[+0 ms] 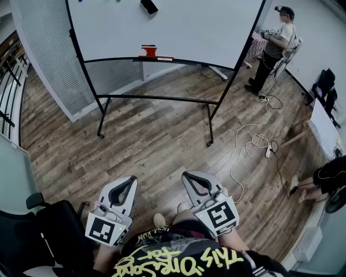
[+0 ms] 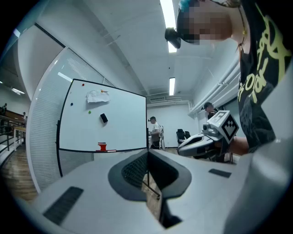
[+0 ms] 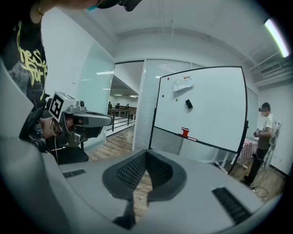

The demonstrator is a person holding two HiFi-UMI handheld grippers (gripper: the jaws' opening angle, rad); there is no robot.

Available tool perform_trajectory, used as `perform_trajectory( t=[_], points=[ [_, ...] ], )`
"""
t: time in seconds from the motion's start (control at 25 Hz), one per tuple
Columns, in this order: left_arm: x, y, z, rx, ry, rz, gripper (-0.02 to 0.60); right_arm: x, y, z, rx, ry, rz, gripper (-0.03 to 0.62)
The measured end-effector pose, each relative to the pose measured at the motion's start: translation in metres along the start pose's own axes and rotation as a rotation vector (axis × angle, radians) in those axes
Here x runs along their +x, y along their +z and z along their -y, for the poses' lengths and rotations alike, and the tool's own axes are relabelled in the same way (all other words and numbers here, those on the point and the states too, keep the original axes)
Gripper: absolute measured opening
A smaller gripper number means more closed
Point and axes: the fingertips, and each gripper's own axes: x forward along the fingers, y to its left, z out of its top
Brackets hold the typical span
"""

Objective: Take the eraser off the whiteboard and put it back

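Observation:
The black eraser (image 1: pixel 148 6) sticks to the whiteboard (image 1: pixel 178 27), far ahead across the wooden floor. The eraser (image 2: pixel 104 118) shows in the left gripper view and, as the eraser (image 3: pixel 188 104), in the right gripper view, small and distant in both. My left gripper (image 1: pixel 131 180) and right gripper (image 1: pixel 188 176) are held side by side close to my body, both pointing at the board. The left gripper (image 2: pixel 147 154) has its jaws together with nothing in them. The right gripper (image 3: pixel 146 154) is likewise shut and empty.
A red object (image 1: pixel 148 51) stands on the board's tray. A person (image 1: pixel 275 43) stands at the back right near white cables (image 1: pixel 254 138) and a power strip (image 1: pixel 268 151). A black chair (image 1: pixel 48 232) is at my left. Someone's legs (image 1: pixel 308 186) reach in from the right.

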Motion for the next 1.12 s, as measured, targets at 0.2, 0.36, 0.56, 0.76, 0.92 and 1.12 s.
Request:
perform_trajectory(
  t=[0.2,0.36,0.56,0.76,0.92,1.12],
  points=[
    [0.002,-0.003,0.002,0.003,-0.006,-0.008,0.008,0.0,-0.003,0.0,-0.004,-0.005,-0.013,0.008],
    [0.001,-0.004,0.002,0.012,-0.006,-0.012,0.008,0.0,-0.001,-0.001,-0.017,-0.026,-0.018,0.008],
    [0.002,-0.007,-0.001,0.012,-0.001,-0.021,0.008,0.004,0.005,0.001,-0.06,-0.035,-0.015,0.009],
    [0.002,-0.01,-0.001,0.003,0.001,-0.045,0.008,0.006,0.002,0.0,-0.07,-0.046,-0.049,0.009],
    [0.001,-0.011,-0.001,0.007,-0.003,-0.053,0.008,0.009,0.0,-0.001,-0.057,-0.051,-0.058,0.009],
    [0.001,-0.016,-0.007,-0.025,0.0,-0.075,0.008,0.014,0.004,-0.003,-0.096,-0.039,-0.058,0.011]
  ],
)
